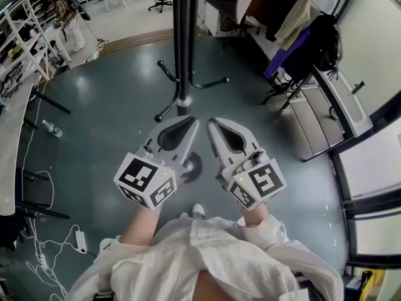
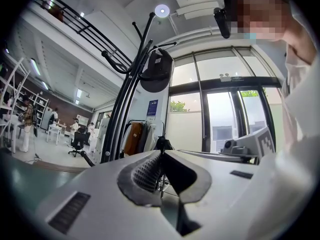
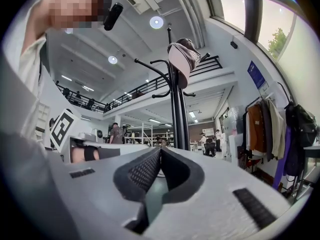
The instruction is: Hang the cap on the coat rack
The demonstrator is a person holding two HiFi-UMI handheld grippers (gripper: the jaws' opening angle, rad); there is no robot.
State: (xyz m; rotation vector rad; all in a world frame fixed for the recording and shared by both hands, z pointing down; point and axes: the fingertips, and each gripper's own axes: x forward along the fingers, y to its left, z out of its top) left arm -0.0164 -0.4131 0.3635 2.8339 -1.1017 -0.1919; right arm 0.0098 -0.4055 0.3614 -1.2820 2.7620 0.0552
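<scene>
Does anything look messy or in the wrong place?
A bottle lies on its side on the floor, and loose cables sprawl nearby. The cap hangs on the coat rack as it should.

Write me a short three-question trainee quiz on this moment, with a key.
1. True or false: the cap hangs near the top of the coat rack.
2. Pick one. The right gripper is: A, open with nothing between its jaws; B, shut and empty; C, shut on the cap.
3. Short answer: what does the left gripper hold?

Key: 1 true; 2 B; 3 nothing, its jaws are together and empty.
</scene>
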